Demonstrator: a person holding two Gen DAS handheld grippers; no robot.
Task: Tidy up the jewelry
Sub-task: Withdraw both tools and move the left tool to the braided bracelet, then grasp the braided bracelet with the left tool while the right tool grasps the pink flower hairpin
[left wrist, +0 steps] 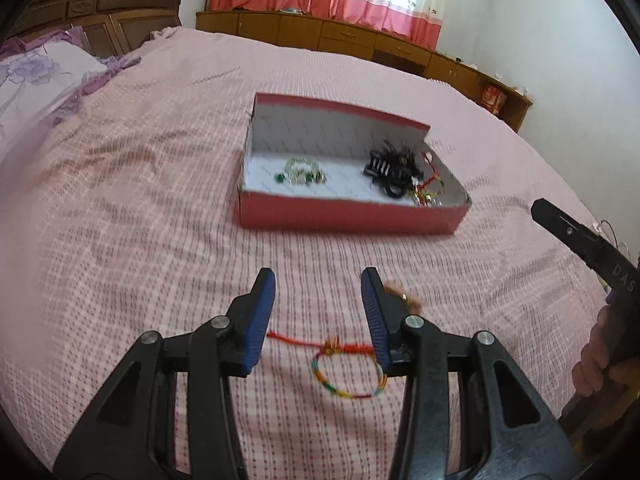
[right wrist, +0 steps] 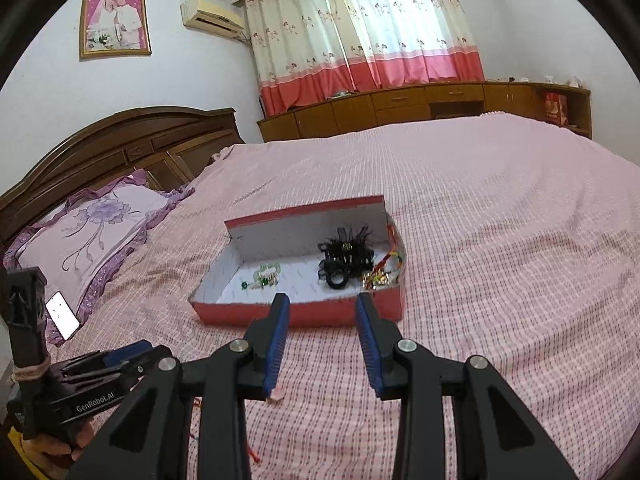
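A red box (left wrist: 352,216) with a white inside sits open on the pink bedspread. It holds a green bead bracelet (left wrist: 300,172), black hair pieces (left wrist: 394,168) and red-and-gold cords (left wrist: 430,188). My left gripper (left wrist: 318,280) is open, low over the bed in front of the box. A red cord bracelet with a multicoloured loop (left wrist: 348,372) lies flat on the cover between the bases of its fingers, ungripped. A small brown-gold piece (left wrist: 404,296) shows just behind its right finger. My right gripper (right wrist: 322,304) is open and empty, pointing at the box (right wrist: 224,312).
A purple flowered pillow (right wrist: 92,232) and a lit phone (right wrist: 62,314) lie at the left by the wooden headboard (right wrist: 120,140). Low wooden cabinets (right wrist: 420,108) line the far wall under the curtains. A hand (left wrist: 600,352) holds the right gripper's handle.
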